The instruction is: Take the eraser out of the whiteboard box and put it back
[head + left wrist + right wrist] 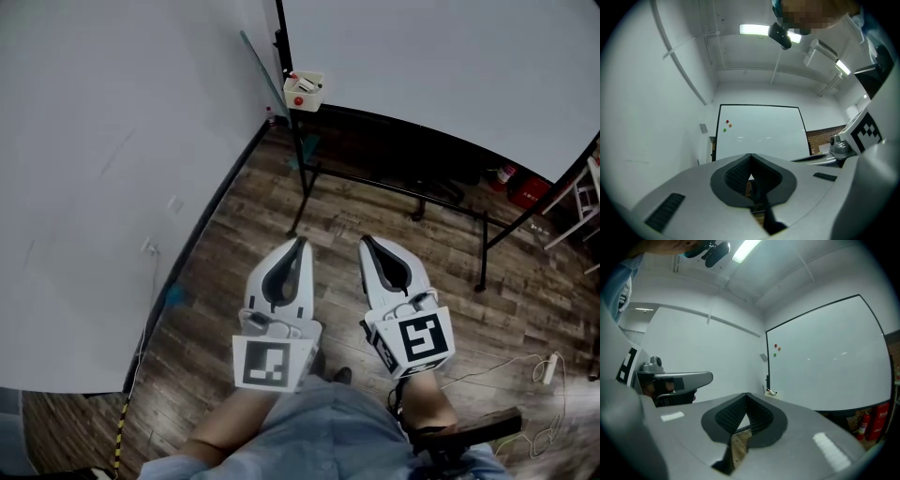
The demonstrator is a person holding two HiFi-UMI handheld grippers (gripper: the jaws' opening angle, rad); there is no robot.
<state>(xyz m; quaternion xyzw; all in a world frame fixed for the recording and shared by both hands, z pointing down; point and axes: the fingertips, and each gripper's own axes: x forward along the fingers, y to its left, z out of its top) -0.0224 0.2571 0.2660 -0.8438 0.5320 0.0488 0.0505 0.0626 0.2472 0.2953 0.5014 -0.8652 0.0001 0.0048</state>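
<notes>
Grippers first: the white plastic left gripper (301, 242), with its black-and-white marker cube, and the matching white right gripper (365, 241) are held side by side above the brown wood-plank floor (234, 309), both pointing towards twelve o'clock. In the left gripper view the left gripper (751, 156) has its dark ribbed pads (736, 174) meeting at the tips, with nothing between them. The right gripper (746, 395) is the same in its own view: jaws closed together and empty. Well apart from both, at about twelve o'clock from the left gripper, the small cream whiteboard box (303, 92) hangs at the near corner of the large white whiteboard (450, 66) on its black metal stand (394, 183). Small red and white things lie in the box, and which of them is the eraser is too small to tell. From the right gripper view the box (771, 392) shows at the board's lower left corner. Three little magnets, red, orange and green (727, 123), dot the board's upper left. At three o'clock a red fire extinguisher (504, 175) stands under the board.
</notes>
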